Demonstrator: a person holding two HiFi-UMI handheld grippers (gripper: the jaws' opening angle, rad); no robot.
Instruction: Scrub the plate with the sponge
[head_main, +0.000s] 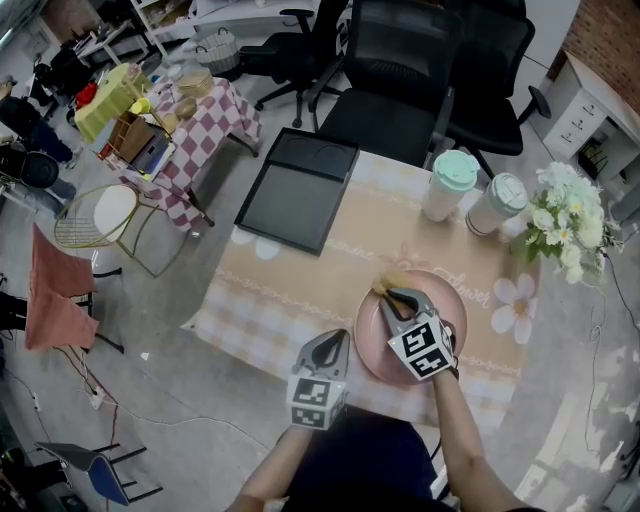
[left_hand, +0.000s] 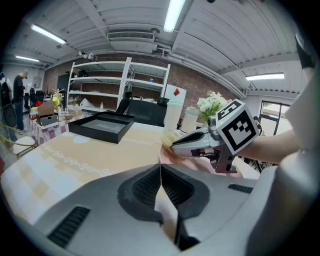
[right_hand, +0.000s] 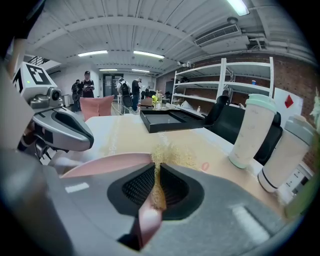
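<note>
**A:** What sits on the tabletop, and how many of each?

**B:** From the left:
- one left tongs, tips pressed together on nothing, near the plate's rim
- one black tray
- one pink plate at the near edge
- one yellow sponge on its far rim, pinched in the one right tongs
- two lidded cups
- one bunch of white flowers

**A:** And the room?

**B:** Beige patterned cloth, grey floor, two black office chairs and metal shelving.

**A:** Anything hidden?

**B:** The right tongs cover part of the plate.
</note>
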